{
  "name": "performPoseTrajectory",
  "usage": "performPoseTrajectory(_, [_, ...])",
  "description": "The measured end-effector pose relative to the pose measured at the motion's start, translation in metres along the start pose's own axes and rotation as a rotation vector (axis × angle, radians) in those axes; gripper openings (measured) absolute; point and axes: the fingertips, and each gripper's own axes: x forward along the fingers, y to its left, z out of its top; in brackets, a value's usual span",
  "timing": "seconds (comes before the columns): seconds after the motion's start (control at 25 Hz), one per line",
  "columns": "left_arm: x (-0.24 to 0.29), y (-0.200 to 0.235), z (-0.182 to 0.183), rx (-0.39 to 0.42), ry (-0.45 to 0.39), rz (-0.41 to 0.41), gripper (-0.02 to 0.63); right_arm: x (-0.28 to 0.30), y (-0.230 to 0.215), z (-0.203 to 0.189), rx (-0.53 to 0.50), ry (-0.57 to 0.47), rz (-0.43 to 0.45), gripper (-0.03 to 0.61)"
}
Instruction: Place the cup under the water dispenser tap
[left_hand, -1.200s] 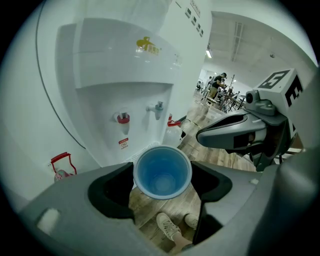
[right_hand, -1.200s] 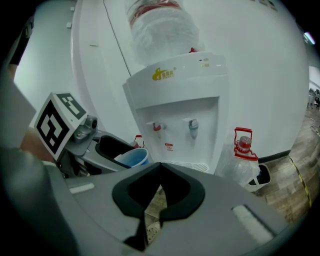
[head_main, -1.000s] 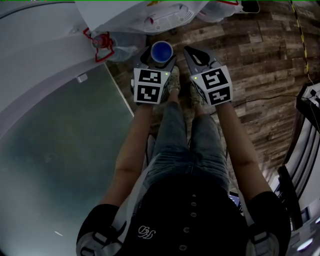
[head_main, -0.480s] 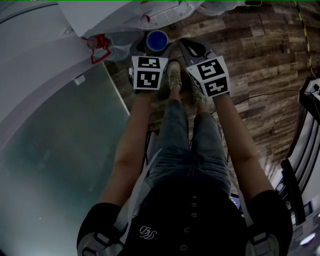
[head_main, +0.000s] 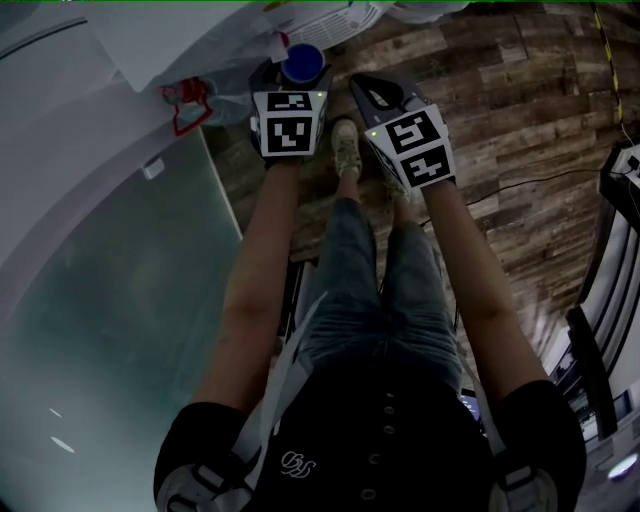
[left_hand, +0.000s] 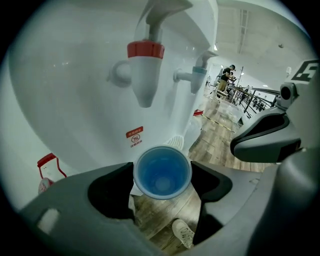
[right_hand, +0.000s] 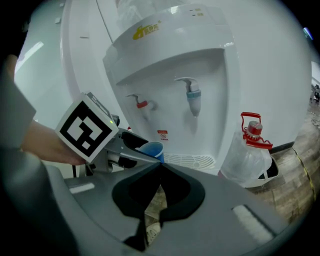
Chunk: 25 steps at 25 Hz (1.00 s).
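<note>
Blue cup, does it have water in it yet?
Empty, it seems: the left gripper view looks straight into the blue cup and shows its bare bottom, with no water line.

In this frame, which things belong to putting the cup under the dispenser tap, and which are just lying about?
Job in hand: blue cup, gripped by the left gripper; water dispenser; its red tap and blue tap; drip grille.
Just lying about: water jug with red cap beside the dispenser; right gripper, shut and empty.
</note>
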Motion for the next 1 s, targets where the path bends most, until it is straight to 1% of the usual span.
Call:
performPoseTrajectory(0.24, [0.018,0.014,-0.002,-0.008,0.002,0.039,0.365,0.007,-0.005,-0.002,0.007,-0.002,-0.010,0.000])
performPoseTrajectory(0.56, [0.035,0.023,0.002,-0.038,-0.037,0.090,0.365,0.007,-0.009,-0.009,0.015,0.002,-0.015,0.000])
performPoseTrajectory(0.76, [0.037,0.026,0.007,-0.032,-0.064,0.135,0.365,0.005,-0.010,-0.011,0.011,0.007,-0.015,0.000])
performPoseTrajectory(0.84, [0.038,0.026,0.011,-0.033,-0.087,0.144,0.365,0.004,-0.010,-0.009,0.013,0.003,-0.010,0.000])
performPoseTrajectory(1.0, [0.038,0.027,0.012,-0.041,-0.091,0.150,0.367,0.004,-0.012,-0.007,0.014,0.000,-0.015,0.000])
